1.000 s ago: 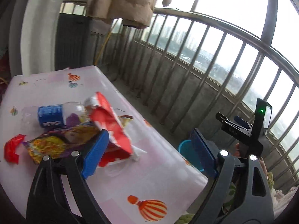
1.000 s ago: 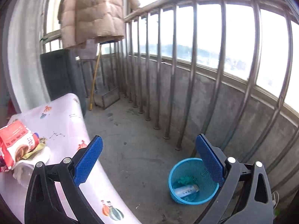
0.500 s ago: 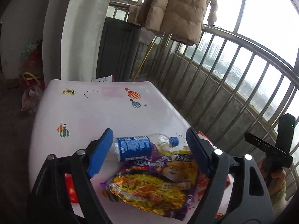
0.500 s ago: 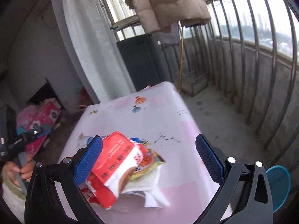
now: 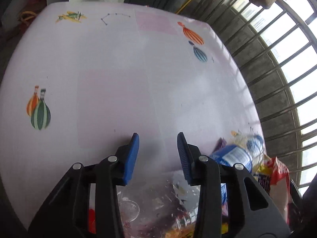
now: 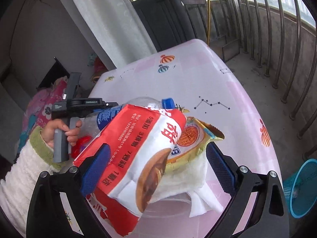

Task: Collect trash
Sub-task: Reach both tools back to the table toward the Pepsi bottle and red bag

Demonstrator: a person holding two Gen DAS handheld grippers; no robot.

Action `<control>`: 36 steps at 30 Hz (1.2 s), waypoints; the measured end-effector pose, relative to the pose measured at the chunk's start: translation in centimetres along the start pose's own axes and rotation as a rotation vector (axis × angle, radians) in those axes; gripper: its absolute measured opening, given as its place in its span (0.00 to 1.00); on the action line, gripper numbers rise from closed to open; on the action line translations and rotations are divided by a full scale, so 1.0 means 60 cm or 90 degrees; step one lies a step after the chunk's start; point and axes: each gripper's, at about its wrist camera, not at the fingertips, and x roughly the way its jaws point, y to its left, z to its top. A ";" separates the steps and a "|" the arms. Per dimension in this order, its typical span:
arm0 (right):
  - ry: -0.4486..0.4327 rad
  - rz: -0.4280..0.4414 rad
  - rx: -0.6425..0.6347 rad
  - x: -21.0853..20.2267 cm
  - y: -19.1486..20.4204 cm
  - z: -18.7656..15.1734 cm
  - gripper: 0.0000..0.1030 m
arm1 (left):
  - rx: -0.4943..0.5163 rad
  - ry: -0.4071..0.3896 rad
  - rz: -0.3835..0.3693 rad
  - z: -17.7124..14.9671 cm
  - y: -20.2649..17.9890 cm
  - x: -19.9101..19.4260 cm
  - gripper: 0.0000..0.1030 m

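Trash pile on the table, seen from both wrist cameras.

Left wrist view: left gripper [image 5: 157, 154] angled down over bare table [image 5: 118, 69], jaws closing with nothing between them; crumpled clear plastic [image 5: 158, 202] just below the fingers, bottle [image 5: 235, 154] and wrappers crowded at lower right. Right wrist view: right gripper [image 6: 156, 164] wide, jaws closing, pads not pressing the red-and-white bag [image 6: 138, 154] between them; bag hiding most of the bottle [image 6: 138, 107]; yellow wrapper [image 6: 196, 136], white tissue [image 6: 190, 180], blue basket [image 6: 303, 188] on the floor, left hand [image 6: 61, 130] on its handle.

Far tabletop [image 5: 118, 69] lies bare; trash pile [image 6: 150, 154] crowds the near edge.
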 end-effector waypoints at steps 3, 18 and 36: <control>0.030 0.020 0.024 0.008 -0.021 -0.013 0.79 | 0.016 0.021 -0.046 -0.052 -0.010 -0.015 0.34; 0.063 0.044 0.005 -0.012 -0.030 -0.038 0.67 | -0.044 0.005 -0.138 -0.331 -0.040 -0.097 0.29; -0.180 -0.029 -0.083 -0.213 0.044 -0.019 0.81 | -0.033 -0.224 -0.005 -0.382 -0.017 -0.267 0.29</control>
